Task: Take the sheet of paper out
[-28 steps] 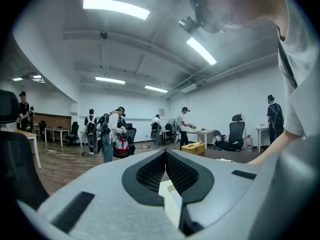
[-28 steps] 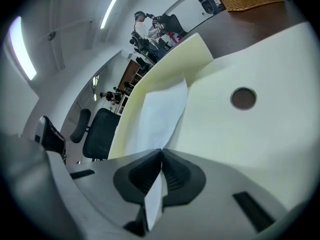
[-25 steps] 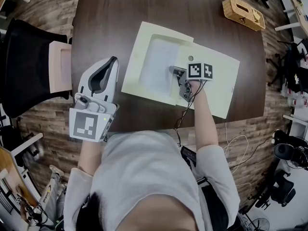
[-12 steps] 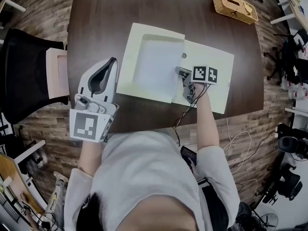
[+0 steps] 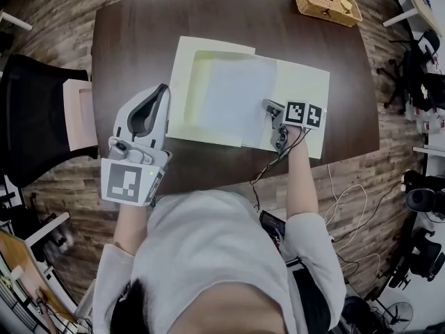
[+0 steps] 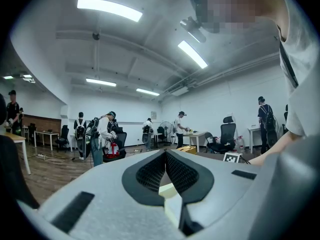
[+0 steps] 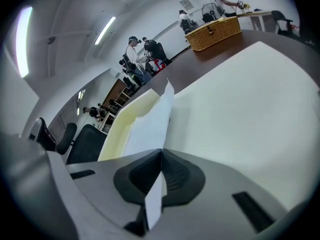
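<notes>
The sheet of paper (image 5: 233, 92) is being pinched by the right gripper's (image 5: 267, 105) fingers. The folder (image 5: 183, 82) is being left unheld by the left gripper's (image 5: 163, 88) closed, empty fingers, so it may be dragged along.

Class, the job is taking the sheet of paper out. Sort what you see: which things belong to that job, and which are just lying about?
Job: sheet of paper; cream folder holding it; right tool, shut on the sheet's edge.
Lying about: wicker basket at the table's far corner; pink item on the chair; floor cables; left tool, shut and empty.
</notes>
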A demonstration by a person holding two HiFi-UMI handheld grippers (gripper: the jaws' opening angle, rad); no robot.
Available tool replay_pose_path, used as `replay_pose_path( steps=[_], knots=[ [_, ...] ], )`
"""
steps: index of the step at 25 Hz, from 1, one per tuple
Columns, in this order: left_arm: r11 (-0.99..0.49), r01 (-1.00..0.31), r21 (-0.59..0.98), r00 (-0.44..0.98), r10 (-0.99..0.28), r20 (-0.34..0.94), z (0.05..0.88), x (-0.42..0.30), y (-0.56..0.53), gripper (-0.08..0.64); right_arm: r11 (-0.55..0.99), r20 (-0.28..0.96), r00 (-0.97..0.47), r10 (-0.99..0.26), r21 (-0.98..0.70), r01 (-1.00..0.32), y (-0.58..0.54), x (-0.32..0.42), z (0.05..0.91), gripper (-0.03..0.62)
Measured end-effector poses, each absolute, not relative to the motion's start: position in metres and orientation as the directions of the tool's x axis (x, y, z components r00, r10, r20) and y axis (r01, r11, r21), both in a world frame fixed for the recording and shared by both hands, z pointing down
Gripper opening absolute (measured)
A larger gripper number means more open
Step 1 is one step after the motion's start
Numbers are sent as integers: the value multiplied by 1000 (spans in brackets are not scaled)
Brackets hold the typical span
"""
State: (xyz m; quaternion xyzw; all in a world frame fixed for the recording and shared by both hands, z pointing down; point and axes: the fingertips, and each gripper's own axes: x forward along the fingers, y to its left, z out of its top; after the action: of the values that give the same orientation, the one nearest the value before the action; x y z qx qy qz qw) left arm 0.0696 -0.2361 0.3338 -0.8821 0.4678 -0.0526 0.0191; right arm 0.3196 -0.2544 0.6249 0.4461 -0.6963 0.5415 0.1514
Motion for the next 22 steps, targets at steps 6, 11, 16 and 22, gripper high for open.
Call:
replay_pose_path(
  steps=[6, 11, 16, 22],
  knots=[
    [-572, -815, -89, 569, -820, 61, 328, 71, -233, 9, -4, 678, -506, -534, -600, -800, -243, 339, 608, 14],
    [-588, -803, -90, 587, -808, 46, 321, 68, -226, 9, 0, 669, -446, -594, -555, -832, -231, 343, 589, 14],
    [-614, -785, -84, 614, -789, 29, 311, 67, -217, 9, 0, 650, -381, -658, -506, -863, -218, 346, 563, 14],
    [-639, -764, -89, 640, -768, 11, 304, 59, -204, 9, -5, 617, -298, -728, -439, -898, -202, 343, 532, 14]
  ],
)
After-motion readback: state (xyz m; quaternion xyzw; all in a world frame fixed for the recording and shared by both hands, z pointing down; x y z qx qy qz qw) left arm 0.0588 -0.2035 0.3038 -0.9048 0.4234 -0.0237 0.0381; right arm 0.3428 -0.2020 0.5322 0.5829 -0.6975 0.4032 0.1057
